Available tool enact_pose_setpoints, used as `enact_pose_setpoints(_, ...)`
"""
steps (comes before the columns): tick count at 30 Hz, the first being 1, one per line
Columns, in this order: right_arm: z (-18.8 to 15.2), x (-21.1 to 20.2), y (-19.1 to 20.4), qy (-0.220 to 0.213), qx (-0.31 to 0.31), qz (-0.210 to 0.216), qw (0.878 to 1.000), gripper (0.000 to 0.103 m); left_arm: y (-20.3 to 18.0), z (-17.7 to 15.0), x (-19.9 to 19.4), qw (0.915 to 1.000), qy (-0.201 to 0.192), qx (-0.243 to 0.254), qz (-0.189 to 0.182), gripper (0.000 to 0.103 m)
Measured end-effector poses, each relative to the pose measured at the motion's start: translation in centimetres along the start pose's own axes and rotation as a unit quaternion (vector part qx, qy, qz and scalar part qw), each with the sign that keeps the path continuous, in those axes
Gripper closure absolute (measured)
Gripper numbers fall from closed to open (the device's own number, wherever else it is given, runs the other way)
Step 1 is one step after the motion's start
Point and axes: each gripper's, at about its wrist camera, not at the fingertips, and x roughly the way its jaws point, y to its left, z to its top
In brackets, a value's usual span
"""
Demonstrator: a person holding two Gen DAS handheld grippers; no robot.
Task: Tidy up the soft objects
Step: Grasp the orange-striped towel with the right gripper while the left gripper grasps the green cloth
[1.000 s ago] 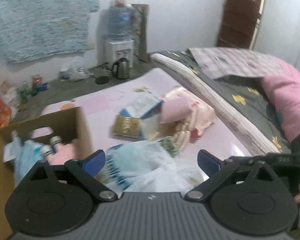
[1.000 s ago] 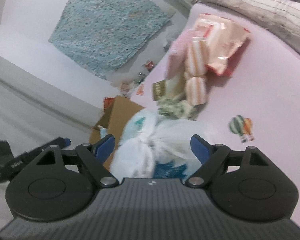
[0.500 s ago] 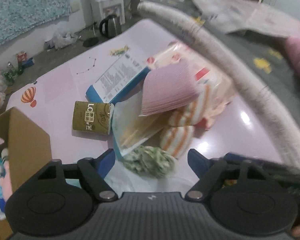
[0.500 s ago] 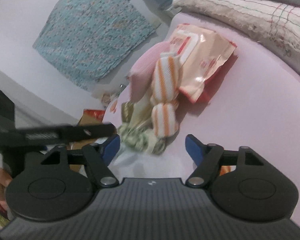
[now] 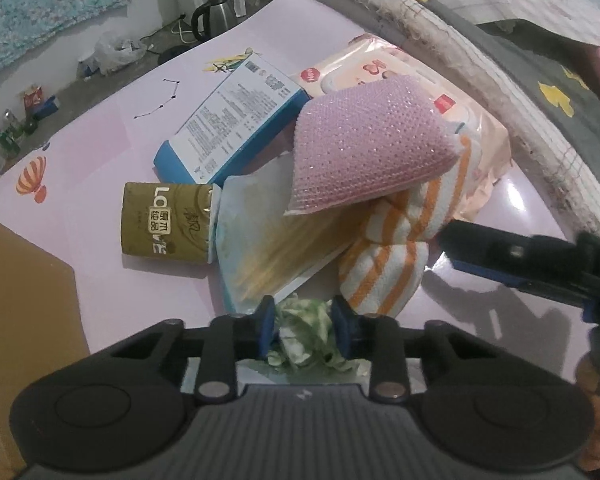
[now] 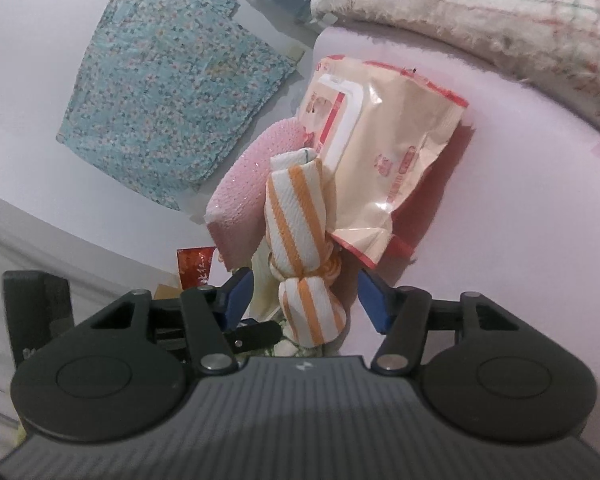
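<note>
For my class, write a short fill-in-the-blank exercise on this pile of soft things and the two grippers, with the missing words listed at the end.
1. The left gripper has closed its pads on a crumpled cloth coloured white and ____.
2. The knotted towel between the right gripper fingers has white and ____ stripes.
3. The pink sponge leans on the towel and the wipes ____.
4. The cardboard box stands at the ____ edge of the left wrist view.

Missing words: green; orange; packet; left

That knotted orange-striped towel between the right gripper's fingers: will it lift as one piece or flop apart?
The orange-striped towel looks knotted mid-length, so it probably lifts as one piece, ends drooping. It leans against the wipes pack, which may shift. The right gripper straddles it, not yet pinching.
</note>
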Motion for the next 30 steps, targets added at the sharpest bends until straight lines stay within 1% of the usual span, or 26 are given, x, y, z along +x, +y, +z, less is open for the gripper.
enact_pose_setpoints(4,0.4,2.4,0.7,0.008,-0.001,-0.013,1.0,0.044,0.8,0.0,-0.3,0.9997,0.0,-0.019,-0.012,0.081)
enact_pose_setpoints(9,0.9,5.2,1.9,0.01,-0.016,-0.034,0.999,0.044,1.6,-0.1,-0.3,0.9988,0.005,-0.041,-0.025,0.082)
enact_pose_setpoints(10,0.9,5.7,2.0,0.011,-0.014,-0.039,0.999,0.046,1.7,-0.1,-0.3,0.9986,0.005,-0.045,-0.027,0.083)
enact_pose_setpoints(11,0.9,6.2,2.0,0.011,-0.016,-0.042,0.999,0.053,1.8,-0.2,-0.4,0.9984,0.003,-0.048,-0.028,0.083)
enact_pose_setpoints(12,0.9,6.7,2.1,0.011,-0.019,-0.046,0.999,0.058,1.9,-0.2,-0.5,0.9983,0.002,-0.051,-0.03,0.085)
enact_pose_setpoints(15,0.7,7.0,2.4,0.007,-0.028,-0.045,0.999,0.062,2.1,-0.3,-1.0,0.9975,-0.006,-0.06,-0.038,0.088)
enact_pose_setpoints(18,0.5,6.5,3.3,-0.001,-0.044,-0.043,0.998,0.064,2.3,-0.3,-1.8,0.9962,-0.017,-0.069,-0.05,0.09)
enact_pose_setpoints(21,0.2,5.1,4.4,-0.017,-0.065,-0.044,0.997,0.064,2.2,-0.5,-3.2,0.9952,-0.035,-0.071,-0.057,0.09)
enact_pose_setpoints(25,-0.1,2.4,5.8,-0.044,-0.087,-0.042,0.994,0.064,1.8,-0.7,-5.2,0.9933,-0.057,-0.075,-0.066,0.091)
enact_pose_setpoints(30,-0.2,-1.2,6.8,-0.061,-0.092,-0.024,0.994,0.064,1.2,-1.2,-8.2,0.9897,-0.088,-0.077,-0.084,0.091)
